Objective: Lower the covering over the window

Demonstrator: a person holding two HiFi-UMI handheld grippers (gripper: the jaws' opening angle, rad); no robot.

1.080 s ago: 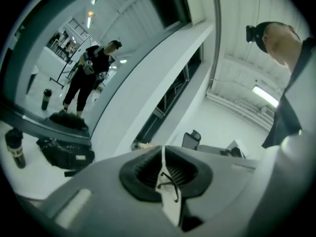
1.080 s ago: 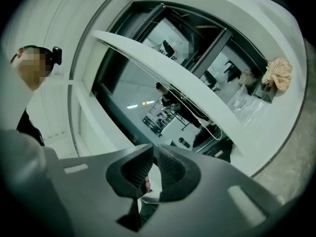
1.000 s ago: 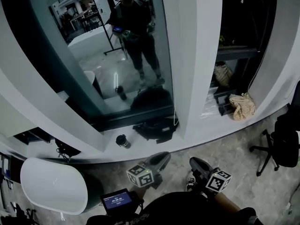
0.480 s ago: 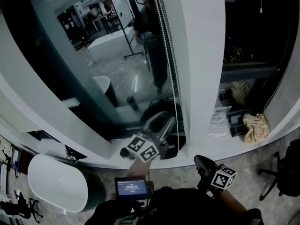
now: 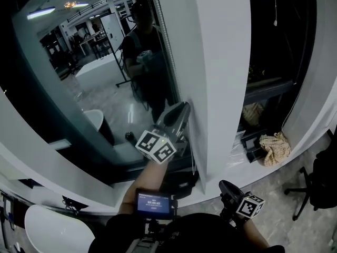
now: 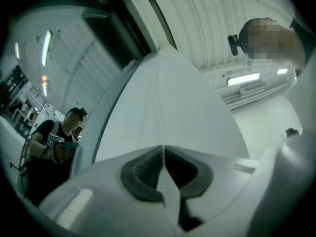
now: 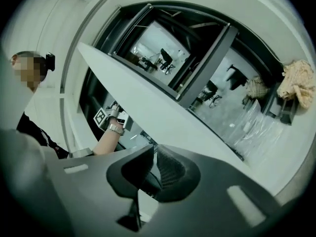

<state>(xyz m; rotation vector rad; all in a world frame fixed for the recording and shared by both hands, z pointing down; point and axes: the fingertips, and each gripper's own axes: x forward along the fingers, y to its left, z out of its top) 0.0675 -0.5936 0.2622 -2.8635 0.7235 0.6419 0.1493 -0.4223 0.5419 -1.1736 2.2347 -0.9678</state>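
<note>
1. At the right edge of the window, hard against the white pillar, we find the bead chain of the covering hanging down.
2. Our left gripper is raised to that chain and angled upward, with its marker cube turned toward us.
3. Its jaws have just been closing and now pinch the chain. In the left gripper view the pads meet, and the thin beaded line comes out of their tips and runs up across the pale face of the pillar.
4. So the chain sits between the left jaws, and the rest of it rises above them along the window edge.
5. Our right gripper is low at our right side, below the sill and well apart from the chain.
6. Its jaws stand almost together, with only a narrow slit between the ribbed pads and nothing in that slit.
7. The right gripper view looks roughly level at the wall and shows our left forearm stretched up toward the window.
8. As far up as the head view reaches, the glass is uncovered and reflects a person standing in the room. We cannot see the covering itself in any view.
9. Around us:
   - A cloth bundle lies on the sill of the opening to the right of the pillar.
   - An office chair stands at the right edge.
   - A white tub shows at lower left.
   - A small lit screen sits close in front of us.
</note>
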